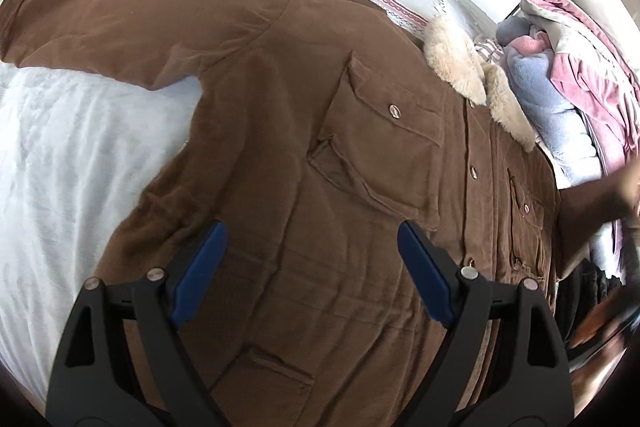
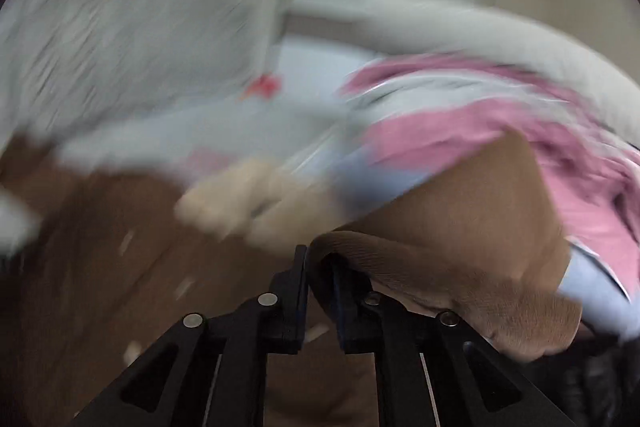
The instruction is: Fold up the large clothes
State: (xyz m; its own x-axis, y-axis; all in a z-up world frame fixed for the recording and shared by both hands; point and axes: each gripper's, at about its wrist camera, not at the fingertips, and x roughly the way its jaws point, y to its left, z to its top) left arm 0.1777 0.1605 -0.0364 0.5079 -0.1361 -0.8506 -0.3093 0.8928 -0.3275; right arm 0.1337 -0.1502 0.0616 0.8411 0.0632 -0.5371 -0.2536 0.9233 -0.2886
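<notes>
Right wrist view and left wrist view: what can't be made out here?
- Right wrist view: motion blur smears the cream fur collar and pink bedding.
- Right wrist view: which part of the brown corduroy coat the right gripper pinches is unclear.
- Left wrist view: the open left gripper hides the coat's hem; its right sleeve is cut off.

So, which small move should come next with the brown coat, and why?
Probably carry the right sleeve across onto the chest of the brown coat. The right claw is shut on its cuff, lifted off the bed. The left claw hangs open above the coat, holding nothing, and the left sleeve lies spread.
</notes>
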